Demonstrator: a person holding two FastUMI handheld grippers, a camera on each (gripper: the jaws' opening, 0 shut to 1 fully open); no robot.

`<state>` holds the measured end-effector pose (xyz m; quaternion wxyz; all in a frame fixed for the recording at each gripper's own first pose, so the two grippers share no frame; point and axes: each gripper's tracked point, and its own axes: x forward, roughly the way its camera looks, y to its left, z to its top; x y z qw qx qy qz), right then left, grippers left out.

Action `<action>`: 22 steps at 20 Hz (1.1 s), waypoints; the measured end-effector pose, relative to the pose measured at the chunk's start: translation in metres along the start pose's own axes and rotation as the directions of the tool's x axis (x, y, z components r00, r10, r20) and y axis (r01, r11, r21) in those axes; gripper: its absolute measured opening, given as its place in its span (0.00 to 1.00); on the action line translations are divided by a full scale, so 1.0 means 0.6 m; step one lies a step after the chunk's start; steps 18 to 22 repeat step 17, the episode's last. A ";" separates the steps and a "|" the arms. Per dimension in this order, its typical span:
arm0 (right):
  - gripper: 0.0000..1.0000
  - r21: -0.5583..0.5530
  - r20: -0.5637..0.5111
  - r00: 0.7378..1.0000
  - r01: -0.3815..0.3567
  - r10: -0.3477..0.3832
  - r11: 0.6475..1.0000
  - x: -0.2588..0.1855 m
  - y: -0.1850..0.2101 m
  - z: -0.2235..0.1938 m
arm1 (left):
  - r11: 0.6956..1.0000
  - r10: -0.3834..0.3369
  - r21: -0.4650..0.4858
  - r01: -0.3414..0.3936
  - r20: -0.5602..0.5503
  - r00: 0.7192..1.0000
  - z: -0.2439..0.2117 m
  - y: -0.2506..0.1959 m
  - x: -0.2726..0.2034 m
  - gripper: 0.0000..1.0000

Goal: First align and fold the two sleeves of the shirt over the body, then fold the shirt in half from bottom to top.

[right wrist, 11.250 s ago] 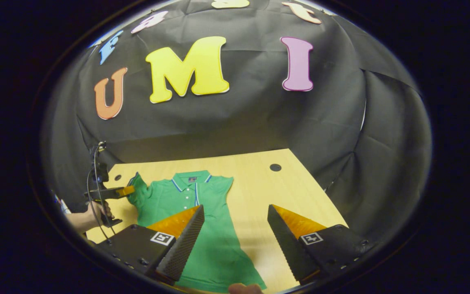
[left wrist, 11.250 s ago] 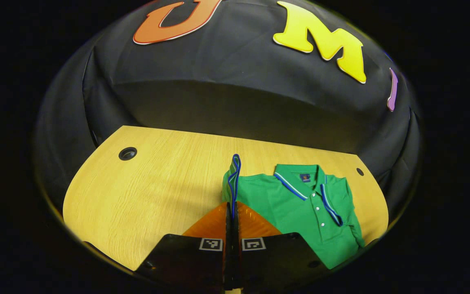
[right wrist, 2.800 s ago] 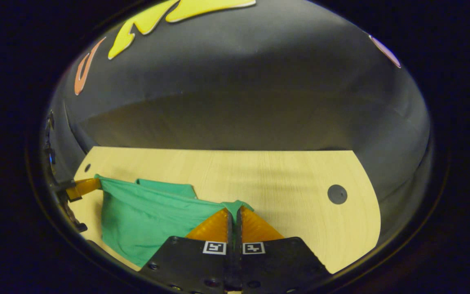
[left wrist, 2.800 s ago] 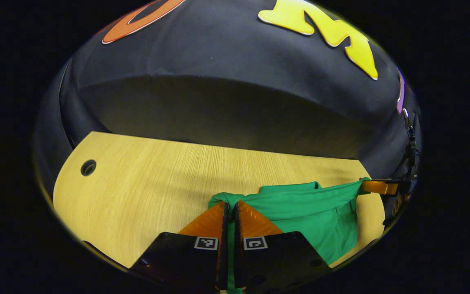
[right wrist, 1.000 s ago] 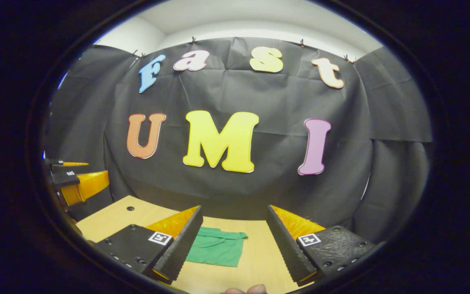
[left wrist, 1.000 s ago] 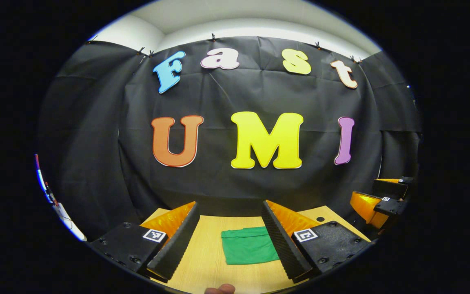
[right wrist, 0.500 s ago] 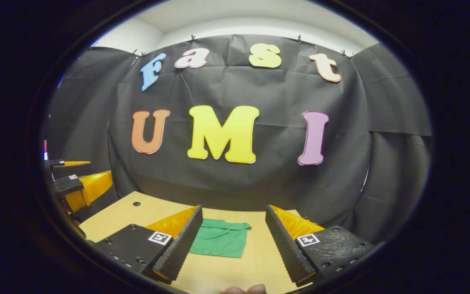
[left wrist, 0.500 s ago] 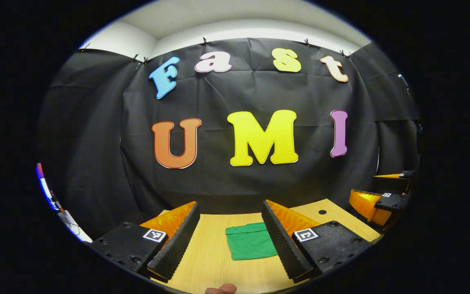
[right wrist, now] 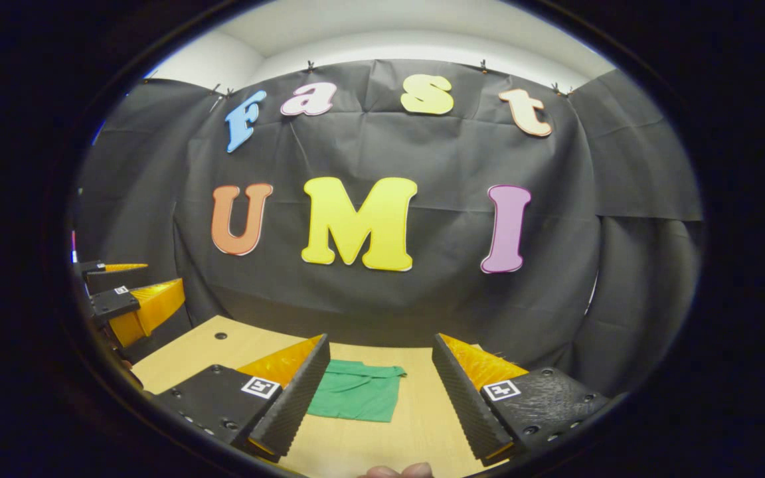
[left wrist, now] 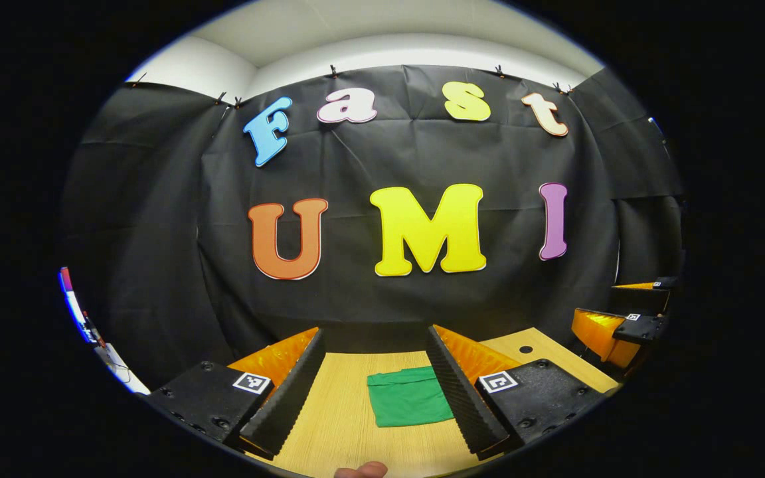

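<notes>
- I am holding the left gripper point(left wrist: 374, 382) raised off the table point(left wrist: 339, 425), its jaws spread wide and gripping nothing.
- The shirt point(left wrist: 409, 397) is lying on the table as a compact green rectangle, folded flat, and in the left gripper view it is sitting between the two fingers, closer to the finger on the right side of that view, whose edge is overlapping it.
- I am keeping the right gripper point(right wrist: 380, 384) off the table as well, its jaws parted and bare.
- In the right gripper view the shirt point(right wrist: 356, 395) is showing just past the finger on the left side of that view, which is covering its near corner; bare tabletop point(right wrist: 416, 425) is lying between the shirt and the other finger.
- The right gripper point(left wrist: 611, 328) is appearing at the far right of the left gripper view, beyond the table's edge from the shirt and well apart from it.
- The left gripper point(right wrist: 133, 302) is appearing at the far left of the right gripper view, likewise well apart from the shirt.
- A round hole point(right wrist: 221, 336) is marking the table's corner left of the shirt, and another hole point(left wrist: 525, 348) is sitting to the shirt's right.
- A fingertip point(left wrist: 360, 471) is peeking in at the bottom edge, nearer than the shirt.
</notes>
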<state>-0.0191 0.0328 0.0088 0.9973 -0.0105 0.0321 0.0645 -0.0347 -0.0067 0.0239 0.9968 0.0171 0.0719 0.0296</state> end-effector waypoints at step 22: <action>0.97 0.003 0.017 1.000 0.003 -0.003 1.000 0.018 -0.008 0.017 | 1.000 -0.002 0.008 0.002 -0.017 1.000 -0.001 -0.011 0.017 0.98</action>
